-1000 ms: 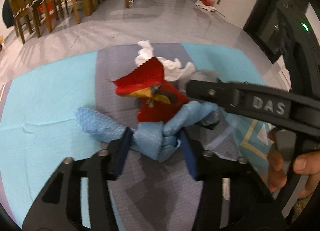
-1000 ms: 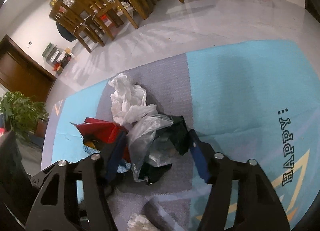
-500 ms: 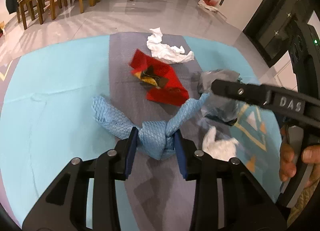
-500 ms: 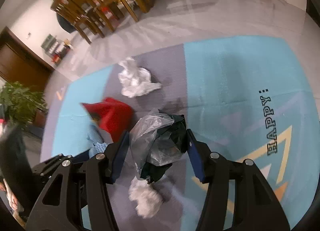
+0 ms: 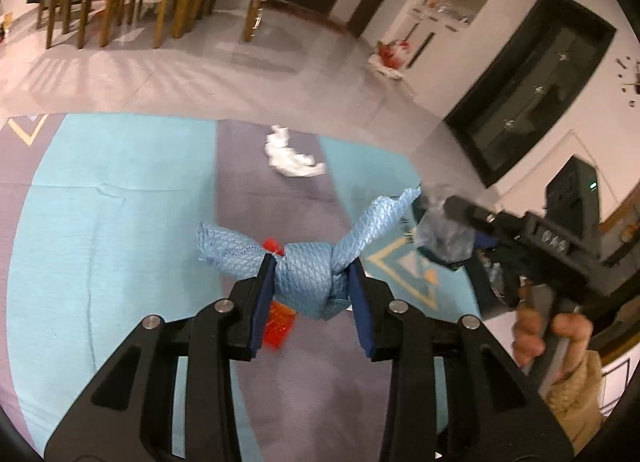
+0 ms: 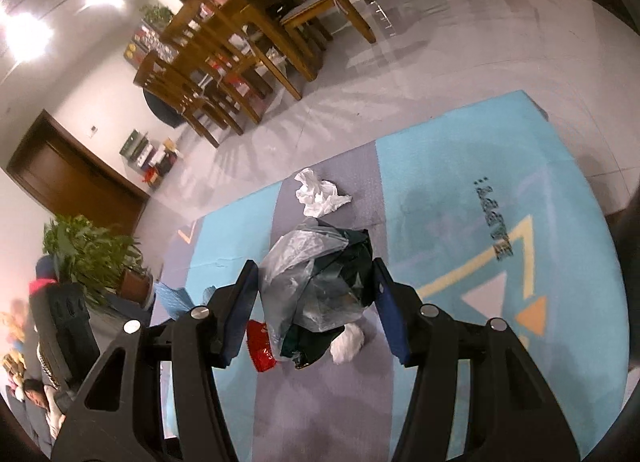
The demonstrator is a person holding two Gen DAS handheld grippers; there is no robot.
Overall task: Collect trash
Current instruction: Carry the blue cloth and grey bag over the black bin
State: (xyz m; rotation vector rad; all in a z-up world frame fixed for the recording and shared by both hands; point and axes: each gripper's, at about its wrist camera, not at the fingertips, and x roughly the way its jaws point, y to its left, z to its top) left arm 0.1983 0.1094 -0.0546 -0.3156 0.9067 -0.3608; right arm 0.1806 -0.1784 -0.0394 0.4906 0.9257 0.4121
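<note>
My left gripper (image 5: 313, 282) is shut on a knotted light-blue cloth (image 5: 308, 278) and holds it well above the rug. My right gripper (image 6: 314, 294) is shut on a clear and dark-green plastic bag bundle (image 6: 316, 290), also lifted; it shows in the left wrist view (image 5: 444, 238). On the rug lie a red wrapper (image 5: 276, 326), also in the right wrist view (image 6: 260, 350), a crumpled white tissue (image 5: 290, 160) farther away (image 6: 320, 196), and a small white wad (image 6: 348, 342).
A turquoise and grey rug (image 5: 100, 242) covers the floor. Wooden dining chairs and a table (image 6: 240, 46) stand beyond it. A potted plant (image 6: 92, 254) and a dark door (image 6: 68, 178) are at the left. A dark cabinet (image 5: 536, 90) lines the right wall.
Both grippers have risen high above the rug with their loads. The red wrapper, tissue and white wad stay on the rug and look smaller now.
</note>
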